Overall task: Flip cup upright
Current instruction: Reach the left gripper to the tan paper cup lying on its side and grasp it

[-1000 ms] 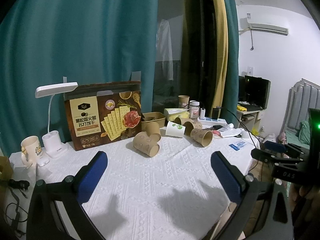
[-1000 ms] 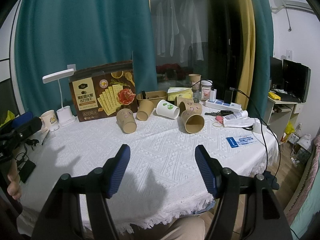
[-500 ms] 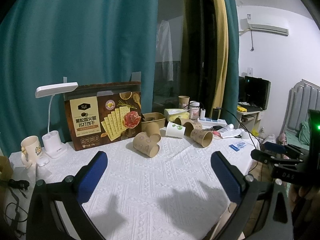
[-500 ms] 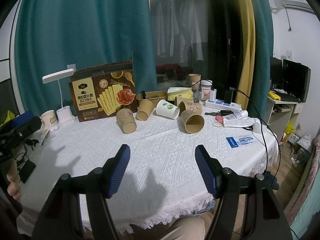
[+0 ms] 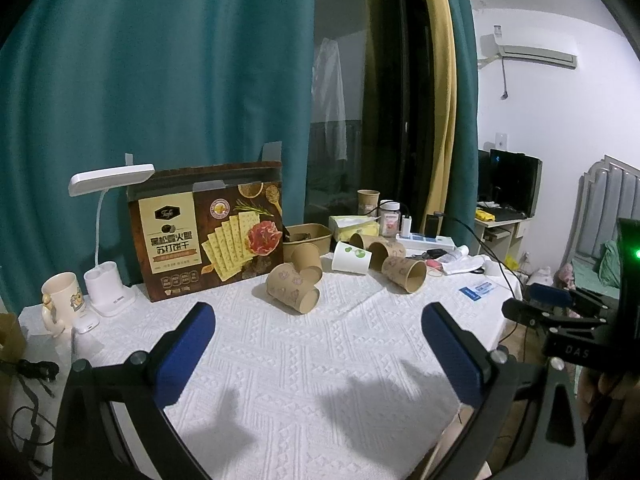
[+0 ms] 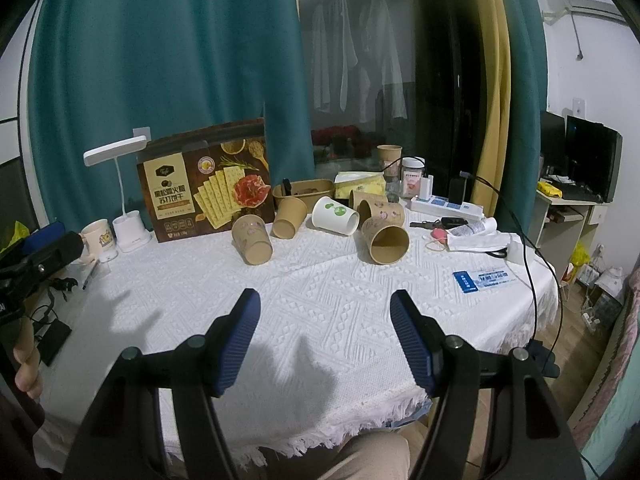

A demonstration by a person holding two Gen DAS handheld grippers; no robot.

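Right wrist view: white table [image 6: 320, 312] fills mid-frame; paper cups [image 6: 386, 238] lie tipped at upper centre. Light, thin-walled, crushable; pinch gently across the wall near the rim. Right gripper [image 6: 325, 338] and left gripper [image 5: 316, 350] spread, empty.

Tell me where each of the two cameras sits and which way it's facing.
Left wrist: on the left gripper, jaws open, facing the white-clothed table from its left; the right gripper shows at right.
Right wrist: on the right gripper, jaws apart, facing the table head-on; a hand and knee show.
Shared: brown paper cups lying tipped, brown cracker box.
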